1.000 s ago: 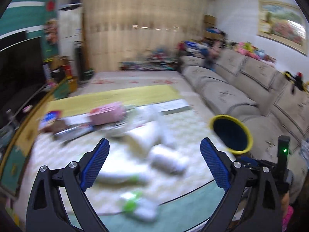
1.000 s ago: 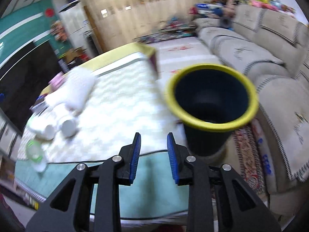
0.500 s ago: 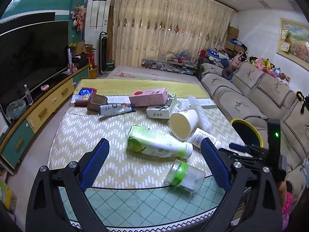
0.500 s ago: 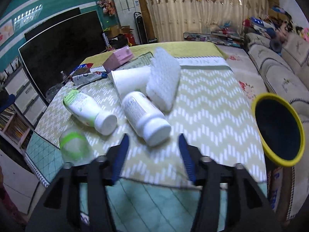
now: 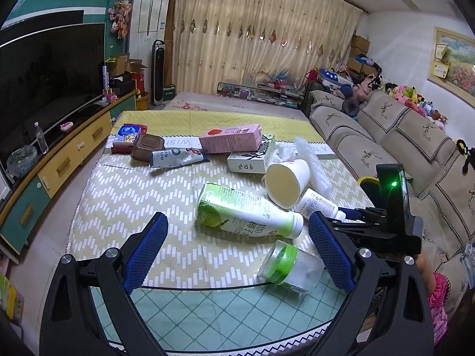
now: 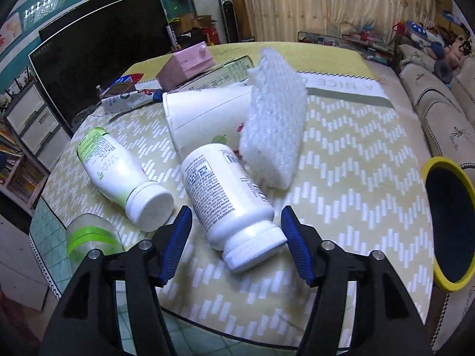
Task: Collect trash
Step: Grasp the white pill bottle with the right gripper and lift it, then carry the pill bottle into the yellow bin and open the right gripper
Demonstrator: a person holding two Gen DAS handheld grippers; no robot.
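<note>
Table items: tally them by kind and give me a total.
Bottles, lying down: 2, a green-and-white one and a white one
Jar with green lid: 1
Paper cup: 1
Bubble wrap: 1
Boxes: 2, pink and white
Wrappers and packets at the far end: too jumbled to count
Total countable: 7

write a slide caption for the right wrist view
Right gripper, jaws closing, straddles a fallen white pill bottle on the cluttered table, yellow-rimmed bin alongside.
</note>
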